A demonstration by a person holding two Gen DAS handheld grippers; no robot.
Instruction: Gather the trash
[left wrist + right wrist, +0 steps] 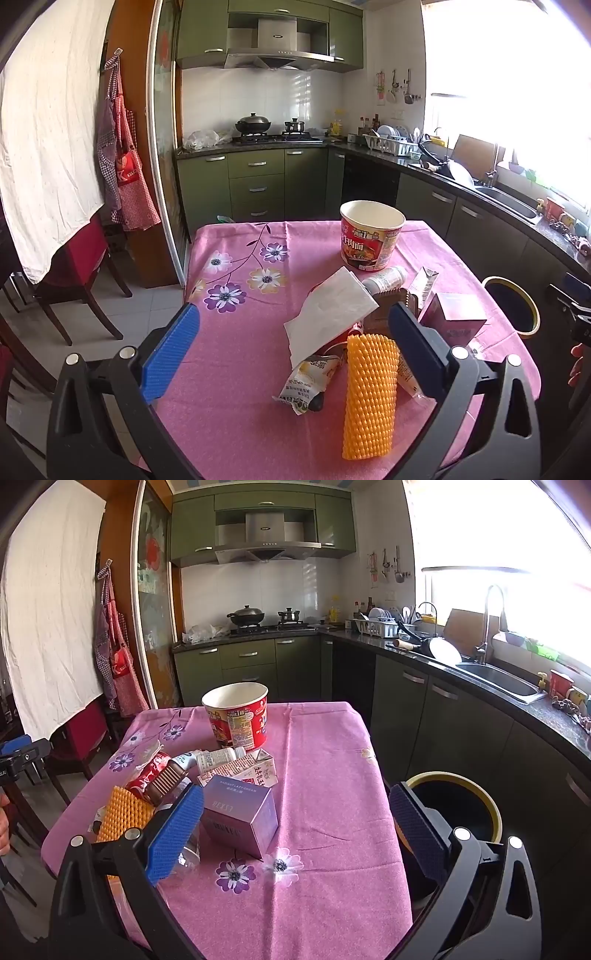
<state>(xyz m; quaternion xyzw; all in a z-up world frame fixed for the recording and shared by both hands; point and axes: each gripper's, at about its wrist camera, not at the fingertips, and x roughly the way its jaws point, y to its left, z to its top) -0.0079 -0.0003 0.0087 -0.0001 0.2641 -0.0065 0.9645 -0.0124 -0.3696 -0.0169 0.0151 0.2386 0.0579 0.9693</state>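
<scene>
**Nothing binned yet, by the look of it: the whole pile is still on the table**

The trash sits in a loose heap on the pink flowered tablecloth (325, 775). Nearest my left gripper (293, 345) is the orange foam net sleeve (370, 397), standing on end, with a crumpled snack wrapper (310, 380) just beside it and a white tissue (332, 314) draped over the things behind. Further back lie a small white bottle (386, 278), a ribbed brown piece (166, 781) I can't identify, a red can (147, 771) and a flattened milk carton (255, 770). The purple cream box (240, 818) sits at the near edge of the heap on my right side, and the empty instant noodle tub (238, 716) stands upright behind everything, apart from the pile.

The bin (458, 805), dark with a yellow rim, stands on the floor just beside the table's right edge. What I can see of its inside is only dark, so I cannot tell whether anything is in it.

Both my tongs are spread wide and empty. The left one frames the foam sleeve and wrapper without touching them; my right gripper (295, 829) hovers over bare cloth between the purple box and the bin.

I judge the job at its very start: every piece still has to be picked up and carried over the table's edge to the bin.
</scene>
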